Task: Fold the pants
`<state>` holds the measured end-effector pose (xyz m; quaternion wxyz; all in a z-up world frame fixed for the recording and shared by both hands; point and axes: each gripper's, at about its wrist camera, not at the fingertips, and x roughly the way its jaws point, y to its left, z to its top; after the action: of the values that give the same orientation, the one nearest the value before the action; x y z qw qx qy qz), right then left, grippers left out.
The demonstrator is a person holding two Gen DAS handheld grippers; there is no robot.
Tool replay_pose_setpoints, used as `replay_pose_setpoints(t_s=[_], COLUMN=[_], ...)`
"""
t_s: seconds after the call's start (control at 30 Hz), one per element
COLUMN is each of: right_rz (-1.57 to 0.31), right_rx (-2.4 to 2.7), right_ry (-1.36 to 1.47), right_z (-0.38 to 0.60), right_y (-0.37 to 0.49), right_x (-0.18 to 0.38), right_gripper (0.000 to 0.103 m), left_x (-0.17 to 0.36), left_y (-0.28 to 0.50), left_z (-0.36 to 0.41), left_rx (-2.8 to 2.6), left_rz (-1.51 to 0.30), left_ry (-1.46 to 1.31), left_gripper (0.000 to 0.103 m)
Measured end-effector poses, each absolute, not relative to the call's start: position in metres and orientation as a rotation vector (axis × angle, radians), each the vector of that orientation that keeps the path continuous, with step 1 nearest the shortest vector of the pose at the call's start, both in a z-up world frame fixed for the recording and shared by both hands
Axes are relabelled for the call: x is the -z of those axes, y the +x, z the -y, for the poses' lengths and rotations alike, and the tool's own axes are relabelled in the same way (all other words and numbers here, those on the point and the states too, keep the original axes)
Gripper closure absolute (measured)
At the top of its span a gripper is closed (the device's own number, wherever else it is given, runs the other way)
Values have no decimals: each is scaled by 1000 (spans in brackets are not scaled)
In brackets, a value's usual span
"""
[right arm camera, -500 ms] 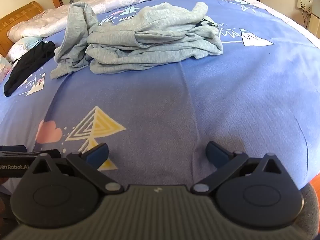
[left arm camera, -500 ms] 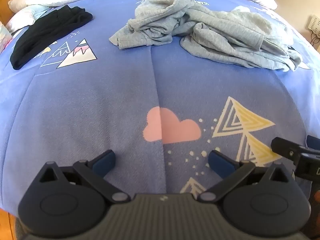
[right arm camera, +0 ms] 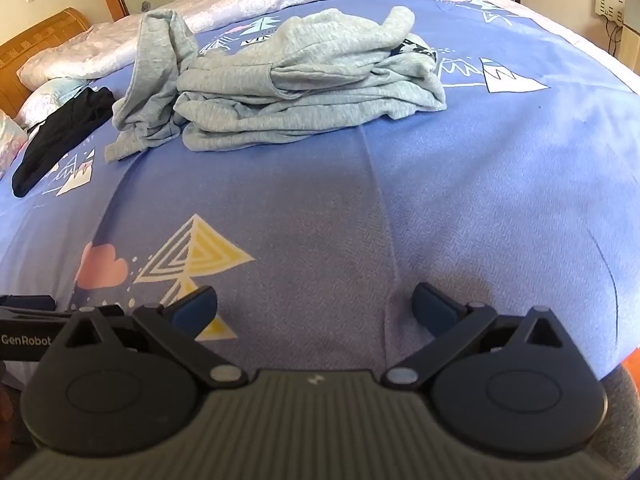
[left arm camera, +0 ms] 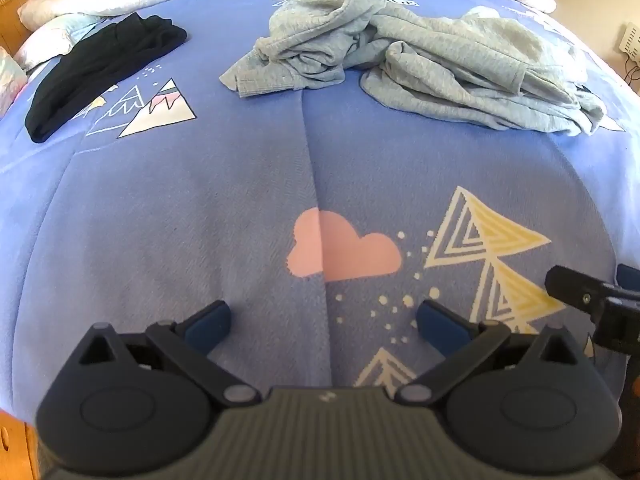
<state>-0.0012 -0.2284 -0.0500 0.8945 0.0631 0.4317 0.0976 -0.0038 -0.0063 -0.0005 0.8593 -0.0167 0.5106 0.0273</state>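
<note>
Grey pants (left arm camera: pixel 408 60) crumpled, seemingly bunched, well ahead of left tool (left arm camera: pixel 324 318) and right tool (right arm camera: pixel 314 304), both spread wide, empty

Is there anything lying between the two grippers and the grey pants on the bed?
Nothing visible: only bare blue bedspread lies between the open left gripper, the open right gripper and the crumpled grey pants.

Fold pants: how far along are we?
Done: nothing visible; the grey pants lie crumpled on the blue bedspread. In hand: nothing; left gripper and right gripper are open, short of them. Left: grasp, spread flat, fold.
</note>
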Motion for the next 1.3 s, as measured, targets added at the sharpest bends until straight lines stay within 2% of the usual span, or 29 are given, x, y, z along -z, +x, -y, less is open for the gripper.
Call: replay_pose_setpoints(t_s=[0.63,0.7,0.77,0.83,0.87,0.97,1.0,1.03,1.07,1.17,1.2,1.27,1.3], right_rz=[-871,-828,-774,-711,-679,-588,-552,-513,-479,-424,-427,-472,-502], right_rx=[-210,-211,-203,-195,-193,-167,-165,-167,-167,-190,-202,-229,-242], right_ry=[112,93,48,12,-4,-115,-186,-279,-353,-510,-530,-556,-542], right_z=[227,227,226,226,227,219,212,205,199,186,183,178,178], right_y=[0,2,7,17,24,45,51,57,62,84,92,109,115], right_x=[45,38,30,21,17,8,9,11,14,24,26,29,28], right_gripper=[1,11,25,34,35,33,29,19,15,18,24,74,84], left_x=[1,3,4,5,5,6,6,5,5,4,4,1,0], left_y=[-2,-2,-2,0,1,0,0,1,1,2,2,4,4], left_z=[-31,-34,-34,-34,-33,-33,-34,-34,-34,-35,-36,-41,-45], left_rx=[-123,-122,-123,-127,-128,-125,-123,-121,-120,-115,-109,-98,-93], left_rz=[-1006,-998,-993,-993,-992,-989,-989,-991,-992,-999,-1004,-1014,-1015], left_ry=[-43,-55,-56,-58,-58,-55,-55,-55,-55,-57,-60,-71,-81], left_gripper=[0,0,0,0,0,0,0,0,0,0,0,0,0])
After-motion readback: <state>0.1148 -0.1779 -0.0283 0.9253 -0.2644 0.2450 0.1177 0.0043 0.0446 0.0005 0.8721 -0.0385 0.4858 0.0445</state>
